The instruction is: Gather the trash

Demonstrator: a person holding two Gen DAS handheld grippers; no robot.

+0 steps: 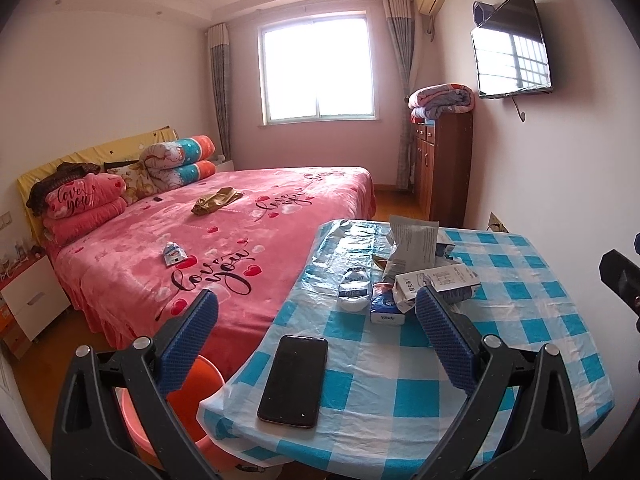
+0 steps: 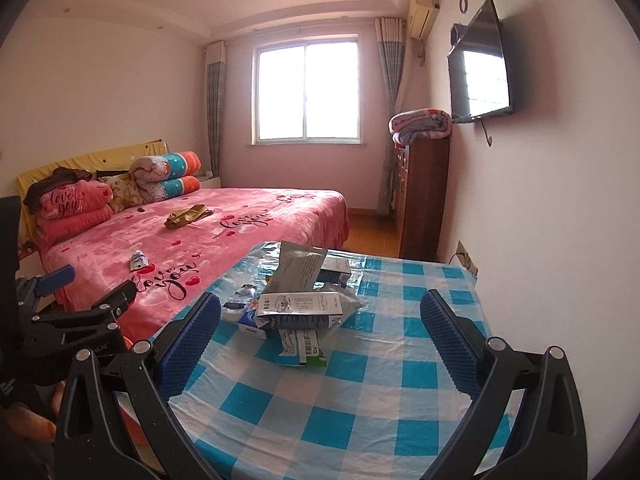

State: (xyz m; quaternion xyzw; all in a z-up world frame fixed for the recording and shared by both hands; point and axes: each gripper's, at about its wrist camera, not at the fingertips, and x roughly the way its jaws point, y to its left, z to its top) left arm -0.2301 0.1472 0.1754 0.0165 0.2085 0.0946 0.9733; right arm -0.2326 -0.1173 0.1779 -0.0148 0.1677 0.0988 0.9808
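A heap of trash lies on the far part of the blue-checked table (image 1: 540, 320): a flattened milk carton (image 1: 436, 284), a crumpled paper bag (image 1: 412, 244), a crushed water bottle (image 1: 354, 286) and a small blue tissue pack (image 1: 386, 306). The right wrist view shows the same carton (image 2: 300, 308), bag (image 2: 298, 268), and a flat wrapper (image 2: 300, 346) on the table (image 2: 400, 380). My left gripper (image 1: 316, 320) is open and empty, held short of the heap. My right gripper (image 2: 320, 320) is open and empty, also short of the heap. More trash lies on the pink bed: a small wrapper (image 1: 173, 253) and a gold bag (image 1: 216, 200).
A black phone (image 1: 294, 380) lies on the table's near left. An orange stool (image 1: 188, 396) stands beside the table. The pink bed (image 1: 240, 240) fills the left. A wooden cabinet (image 1: 440, 168) and a wall TV (image 1: 512, 56) are on the right.
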